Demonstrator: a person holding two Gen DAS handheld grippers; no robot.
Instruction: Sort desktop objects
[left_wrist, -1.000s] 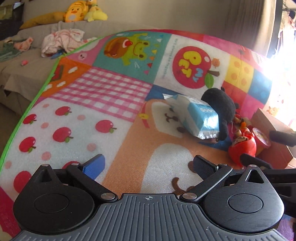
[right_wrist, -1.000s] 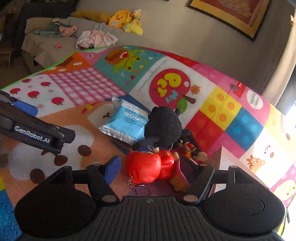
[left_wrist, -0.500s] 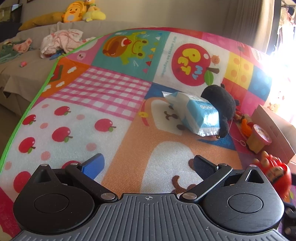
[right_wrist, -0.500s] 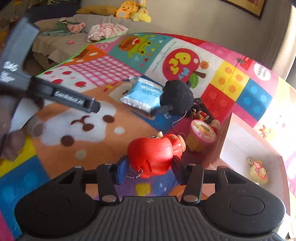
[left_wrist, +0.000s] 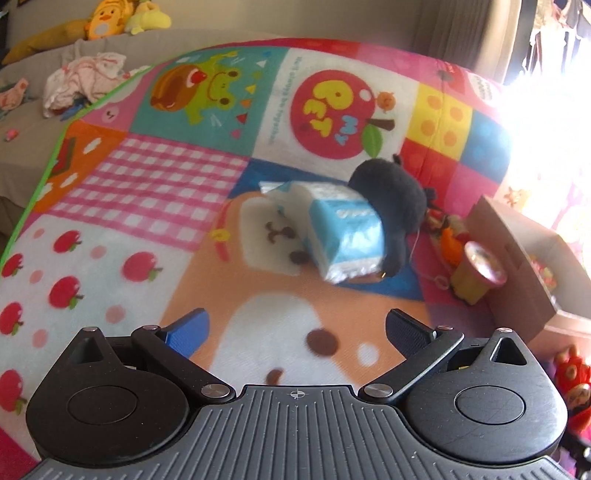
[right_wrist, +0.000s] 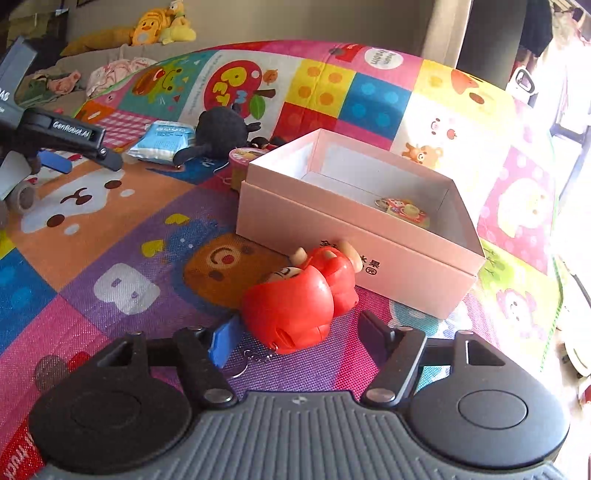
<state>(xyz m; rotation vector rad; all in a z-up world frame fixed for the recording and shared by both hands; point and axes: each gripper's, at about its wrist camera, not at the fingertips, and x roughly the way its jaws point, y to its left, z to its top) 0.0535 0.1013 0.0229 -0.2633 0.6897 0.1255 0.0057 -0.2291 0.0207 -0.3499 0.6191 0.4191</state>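
My right gripper (right_wrist: 295, 336) hovers low over the play mat and its jaws are opening. A red toy figure (right_wrist: 295, 306) lies on the mat between them, right in front of the pink box (right_wrist: 332, 236); the right pad stands clear of it. My left gripper (left_wrist: 297, 328) is open with nothing in it, above the mat and short of a blue tissue pack (left_wrist: 343, 229). A black plush (left_wrist: 391, 199) leans on that pack. The red toy figure (left_wrist: 572, 384) shows at the right edge of the left wrist view.
A yellow cup with a pink lid (left_wrist: 476, 269) stands beside the box (left_wrist: 517, 251), with small toys behind it. A small charm (right_wrist: 402, 210) lies inside the box. A sofa with plush toys (right_wrist: 159, 27) and clothes lies beyond the mat's far edge.
My right gripper closed on the red toy beside the black plush, carried it round to the front of the box, and its jaws have spread. The left gripper drifted slightly toward the tissue pack.
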